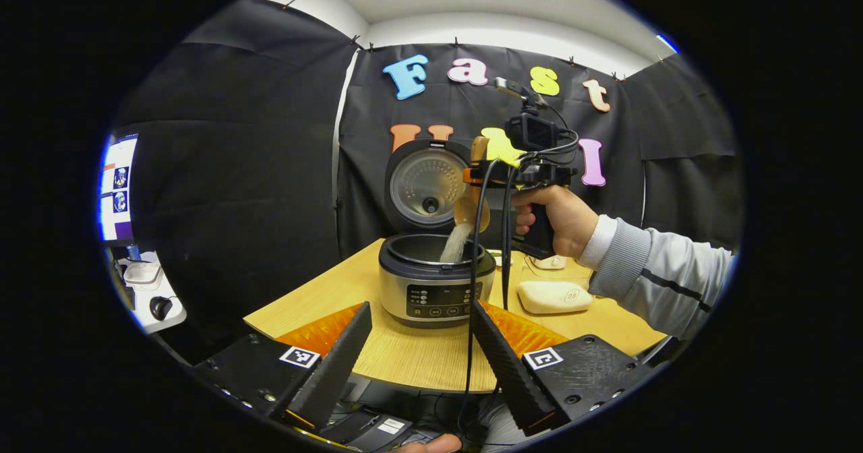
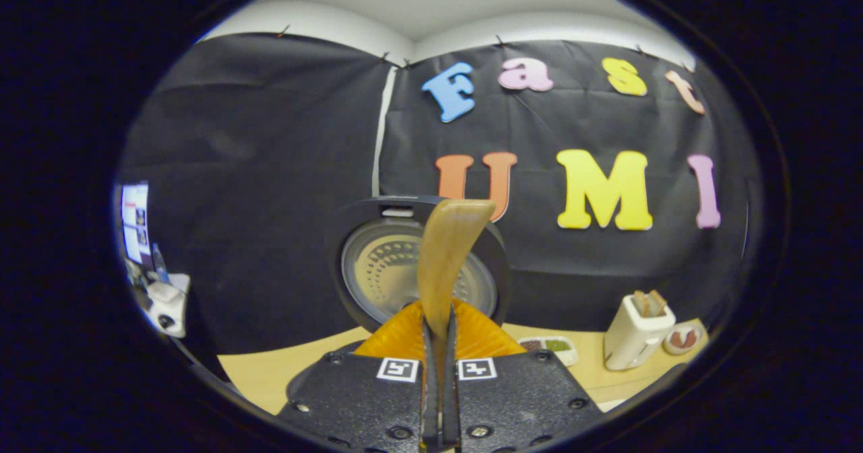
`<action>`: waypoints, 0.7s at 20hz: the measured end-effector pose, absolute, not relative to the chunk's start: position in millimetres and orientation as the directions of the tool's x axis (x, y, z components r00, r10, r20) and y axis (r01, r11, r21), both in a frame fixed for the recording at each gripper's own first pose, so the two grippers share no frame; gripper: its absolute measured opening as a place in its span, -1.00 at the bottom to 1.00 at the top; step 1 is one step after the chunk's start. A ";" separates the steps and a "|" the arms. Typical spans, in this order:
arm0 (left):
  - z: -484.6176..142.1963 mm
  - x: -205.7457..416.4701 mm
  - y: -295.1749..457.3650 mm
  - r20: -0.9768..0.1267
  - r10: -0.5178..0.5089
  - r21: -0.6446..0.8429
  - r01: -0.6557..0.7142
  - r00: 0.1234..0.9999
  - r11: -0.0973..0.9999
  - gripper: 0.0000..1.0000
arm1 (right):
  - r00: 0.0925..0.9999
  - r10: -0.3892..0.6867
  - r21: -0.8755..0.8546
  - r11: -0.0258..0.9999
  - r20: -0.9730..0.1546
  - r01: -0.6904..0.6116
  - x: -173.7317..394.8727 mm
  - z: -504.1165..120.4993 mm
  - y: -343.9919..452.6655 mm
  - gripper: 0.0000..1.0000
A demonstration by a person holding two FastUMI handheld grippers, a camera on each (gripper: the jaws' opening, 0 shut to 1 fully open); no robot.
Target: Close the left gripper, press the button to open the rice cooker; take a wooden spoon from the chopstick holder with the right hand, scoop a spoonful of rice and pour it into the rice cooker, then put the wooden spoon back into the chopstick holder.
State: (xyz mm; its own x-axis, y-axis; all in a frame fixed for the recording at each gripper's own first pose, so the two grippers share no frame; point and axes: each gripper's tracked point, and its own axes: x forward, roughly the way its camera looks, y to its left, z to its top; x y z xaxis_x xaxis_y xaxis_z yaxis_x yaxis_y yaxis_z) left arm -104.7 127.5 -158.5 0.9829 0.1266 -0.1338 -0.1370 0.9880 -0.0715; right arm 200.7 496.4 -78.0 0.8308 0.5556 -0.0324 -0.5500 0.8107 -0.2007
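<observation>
Rice (image 1: 456, 243) pours from wooden spoon (image 1: 466, 210) into rice cooker (image 1: 431, 281).

Left gripper (image 1: 419, 345) agape, right gripper (image 2: 439, 345) clamped.

Wooden table (image 1: 404, 362): rice cooker (image 1: 431, 284), chopstick holder (image 2: 637, 331), 2 dishes.

Glossy wooden spoon (image 2: 448, 257) (smooth)
</observation>
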 end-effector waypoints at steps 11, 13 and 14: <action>-160.0 -101.9 130.5 -0.142 0.135 -0.093 -0.148 0.981 0.985 0.89 | 0.833 0.554 -0.338 0.787 0.015 -0.517 182.4 -71.2 489.8 -0.84; -155.5 -100.7 130.2 -0.133 0.140 -0.101 -0.153 0.981 0.983 0.89 | 0.837 0.546 -0.317 0.800 0.030 -0.510 177.9 -62.0 472.9 -0.84; -155.8 -101.4 127.0 -0.136 0.130 -0.103 -0.145 0.982 0.984 0.89 | 0.841 0.541 -0.303 0.807 0.033 -0.507 175.6 -58.3 461.5 -0.84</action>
